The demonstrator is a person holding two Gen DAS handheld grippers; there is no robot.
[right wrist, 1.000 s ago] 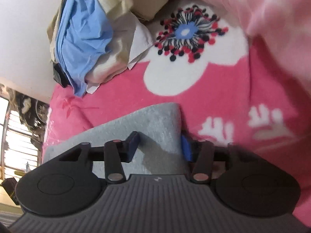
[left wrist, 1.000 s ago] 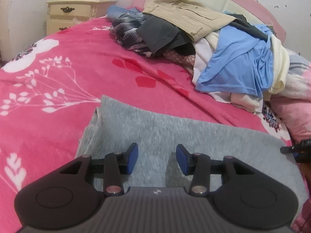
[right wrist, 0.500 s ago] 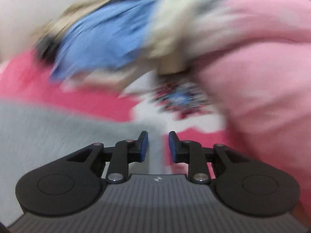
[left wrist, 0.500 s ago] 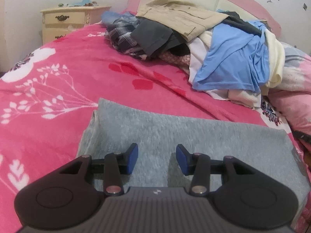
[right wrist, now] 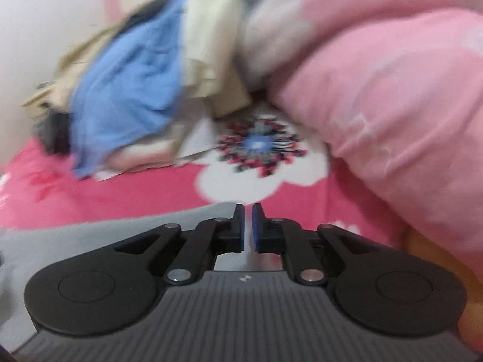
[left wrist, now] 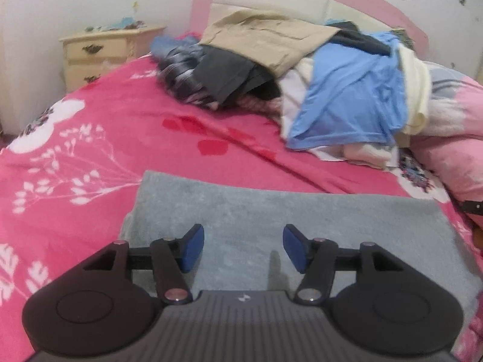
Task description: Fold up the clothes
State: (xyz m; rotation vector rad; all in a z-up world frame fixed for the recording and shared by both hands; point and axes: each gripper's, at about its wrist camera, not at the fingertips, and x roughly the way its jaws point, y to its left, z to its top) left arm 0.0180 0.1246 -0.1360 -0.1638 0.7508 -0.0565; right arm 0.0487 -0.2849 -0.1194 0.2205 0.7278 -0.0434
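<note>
Grey fleece, a folded garment (left wrist: 286,220), lies flat and squared on the pink bed (left wrist: 90,138) just under the left gripper (left wrist: 243,249), whose jaws are opening with nothing pinched between them; behind it a heap of unfolded clothes (left wrist: 302,75) against the headboard suggests most of the work remains. From the right wrist, blurred, the right gripper (right wrist: 247,229) is closing, nearly clenched on nothing, beside the grey piece's corner (right wrist: 120,226), with the blue garment (right wrist: 129,90) of the heap well beyond.
</note>
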